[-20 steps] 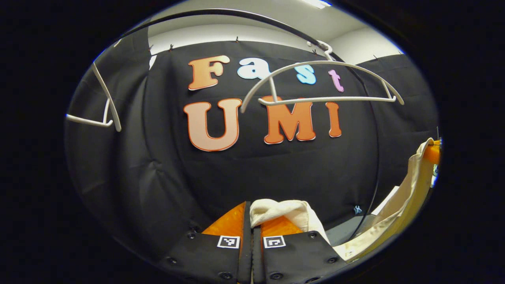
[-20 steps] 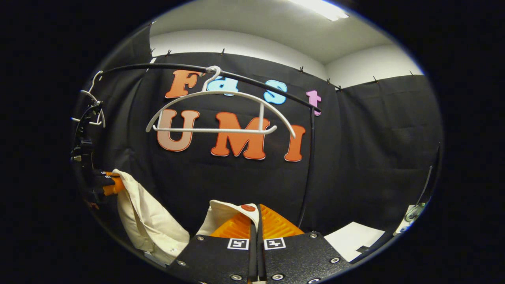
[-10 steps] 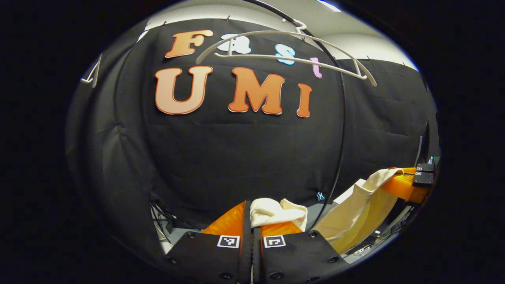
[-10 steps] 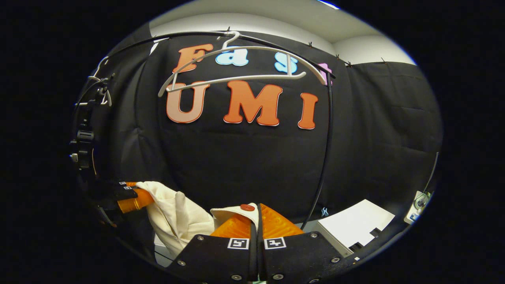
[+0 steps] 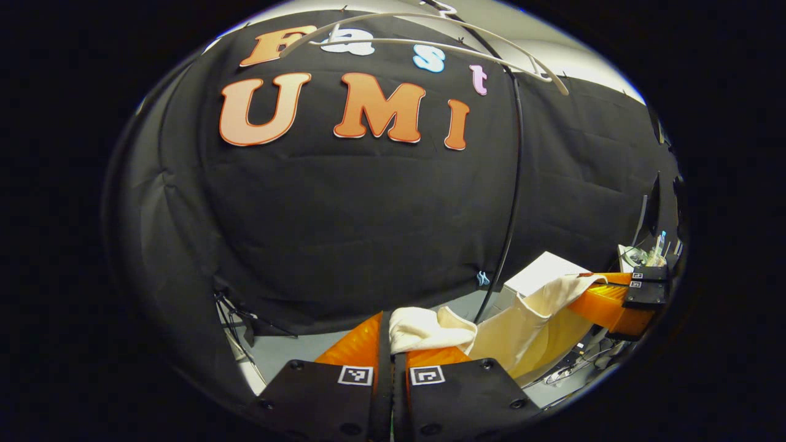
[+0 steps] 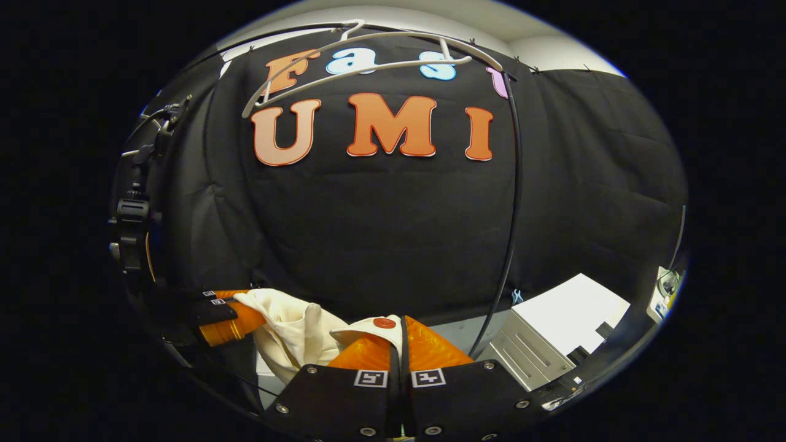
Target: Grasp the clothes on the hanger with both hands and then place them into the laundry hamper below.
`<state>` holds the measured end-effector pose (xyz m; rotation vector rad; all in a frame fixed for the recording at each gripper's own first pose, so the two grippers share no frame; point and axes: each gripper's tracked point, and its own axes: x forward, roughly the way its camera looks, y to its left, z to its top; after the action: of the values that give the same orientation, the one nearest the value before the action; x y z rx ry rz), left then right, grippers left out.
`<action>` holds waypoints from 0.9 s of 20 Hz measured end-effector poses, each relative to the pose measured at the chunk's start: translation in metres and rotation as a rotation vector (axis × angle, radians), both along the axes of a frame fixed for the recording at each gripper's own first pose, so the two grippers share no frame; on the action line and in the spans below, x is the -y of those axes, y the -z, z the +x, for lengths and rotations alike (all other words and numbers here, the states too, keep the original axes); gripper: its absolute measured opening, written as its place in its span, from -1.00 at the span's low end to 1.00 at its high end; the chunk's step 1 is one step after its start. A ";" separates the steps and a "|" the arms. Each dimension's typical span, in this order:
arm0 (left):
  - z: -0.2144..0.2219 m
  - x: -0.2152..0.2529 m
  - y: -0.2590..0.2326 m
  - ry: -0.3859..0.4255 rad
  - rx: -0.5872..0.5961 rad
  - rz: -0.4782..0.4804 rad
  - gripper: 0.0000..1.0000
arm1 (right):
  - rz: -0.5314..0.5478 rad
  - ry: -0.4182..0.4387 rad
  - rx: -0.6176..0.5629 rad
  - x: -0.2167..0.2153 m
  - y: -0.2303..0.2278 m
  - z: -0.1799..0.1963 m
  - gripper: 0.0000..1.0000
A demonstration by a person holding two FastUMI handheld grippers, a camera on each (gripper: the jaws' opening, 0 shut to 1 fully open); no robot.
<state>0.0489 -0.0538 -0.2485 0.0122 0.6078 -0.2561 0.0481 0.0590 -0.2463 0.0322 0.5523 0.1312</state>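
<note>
Left gripper view: the left gripper (image 5: 392,334) is clenched on a bunched fold of the cream cotton garment (image 5: 528,313), which stretches rightward to the right gripper (image 5: 605,301). Right gripper view: the right gripper (image 6: 400,337) pinches the garment's edge beside a red button (image 6: 385,322), cloth sagging leftward to the left gripper (image 6: 236,313), its lower part cut off. The bare white plastic hanger (image 6: 362,58) hangs overhead.

No readable text shows beyond the square coded markers (image 5: 355,376) on each claw.

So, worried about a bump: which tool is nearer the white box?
Right. The right tool has the white box just to its right; the left tool is farther left.
</note>
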 end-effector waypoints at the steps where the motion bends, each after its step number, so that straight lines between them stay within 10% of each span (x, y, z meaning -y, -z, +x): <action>1: -0.004 -0.002 0.008 -0.003 -0.015 0.003 -0.84 | 0.001 -0.003 -0.014 0.001 0.007 0.000 -1.00; 18: -0.091 -0.005 0.194 -0.016 -0.561 0.076 -0.83 | 0.050 0.018 -0.560 0.009 0.220 -0.096 -0.97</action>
<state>-0.0421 -0.0493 -0.4428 0.0087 1.1751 -0.2202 -0.0476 0.0502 -0.4665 0.1251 1.1074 0.1185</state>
